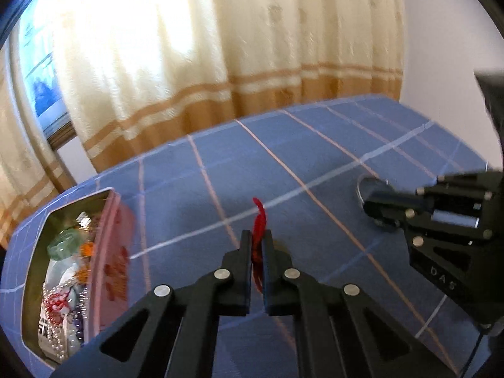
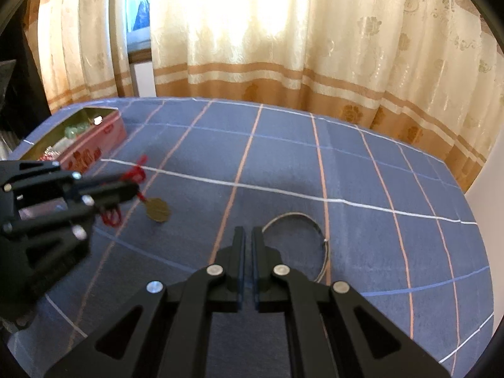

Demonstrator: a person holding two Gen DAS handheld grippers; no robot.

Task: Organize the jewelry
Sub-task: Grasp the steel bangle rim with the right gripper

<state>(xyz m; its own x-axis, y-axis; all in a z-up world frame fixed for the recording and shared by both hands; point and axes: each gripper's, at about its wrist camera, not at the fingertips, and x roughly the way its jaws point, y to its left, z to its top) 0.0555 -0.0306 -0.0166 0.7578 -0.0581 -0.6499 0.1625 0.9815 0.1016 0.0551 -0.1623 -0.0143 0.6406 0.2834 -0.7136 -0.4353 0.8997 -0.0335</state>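
Landmark: open tin (image 2: 94, 132), pink-red sides, at the far left corner of the blue checked bedspread (image 2: 315, 170). Already loaded with beads, pearls, green stones, so evidently the drop-off point for loose pieces.

Left gripper (image 1: 256, 236): just right of the tin, closed all the way onto a red knotted cord (image 1: 259, 220). Cord pinched between the pads, tuft sticking up past the tips. From the right wrist view, brass pendant (image 2: 158, 209) hanging off the cord's lower end, at or just above the cloth; contact not clear. Gripped by the cord rather than the disc, probably because a flat disc on fabric gives the pads nothing to bite. Short hop to the tin from here.

Right gripper (image 2: 248, 236): well right of the tin, further from it than the left one. Closed to a thin slit, nothing visible between the pads. Silver bangle (image 2: 316, 236) lying flat on the cloth, curving round the right of the tips; its near end hidden behind the right finger (image 2: 260, 252), so touching or not, can't tell. Likely parked next to the bangle as the next pick.

Pendant not in the tin yet, bangle still on the cloth. Risk: thin cord slipping, pendant swinging against the tin rim.
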